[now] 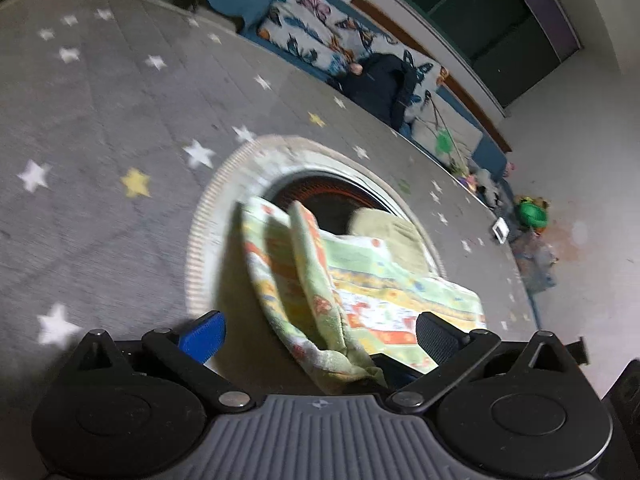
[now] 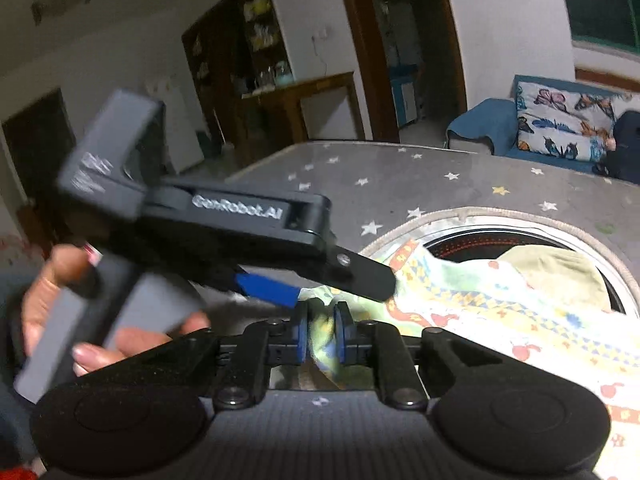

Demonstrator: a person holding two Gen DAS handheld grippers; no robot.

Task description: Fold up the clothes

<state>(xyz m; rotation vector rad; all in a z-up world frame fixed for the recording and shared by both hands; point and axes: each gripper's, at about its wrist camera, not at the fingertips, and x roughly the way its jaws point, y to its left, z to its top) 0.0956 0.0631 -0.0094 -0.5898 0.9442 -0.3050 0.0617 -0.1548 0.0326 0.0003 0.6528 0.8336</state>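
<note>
A patterned cloth point(image 1: 360, 292) in green, yellow and orange lies bunched over a round mat point(image 1: 208, 232), with an olive garment point(image 1: 388, 228) behind it. My left gripper point(image 1: 320, 330) is open wide, and a fold of the cloth runs up between its blue pad point(image 1: 202, 336) and black pad point(image 1: 438, 336), touching neither. In the right wrist view my right gripper point(image 2: 322, 336) is shut on a corner of the patterned cloth point(image 2: 500, 320). Just above it the left gripper point(image 2: 340, 292) hovers, held by a person's hand point(image 2: 60, 300). The olive garment point(image 2: 560, 272) lies at the far right.
A grey star-printed cover point(image 1: 100, 120) spreads under the round mat. Beyond its far edge stands a blue sofa with a butterfly cushion point(image 1: 316, 32) and a dark garment point(image 1: 384, 84). Toys point(image 1: 530, 212) lie on the floor at right. A wooden cabinet point(image 2: 304, 108) stands by a doorway.
</note>
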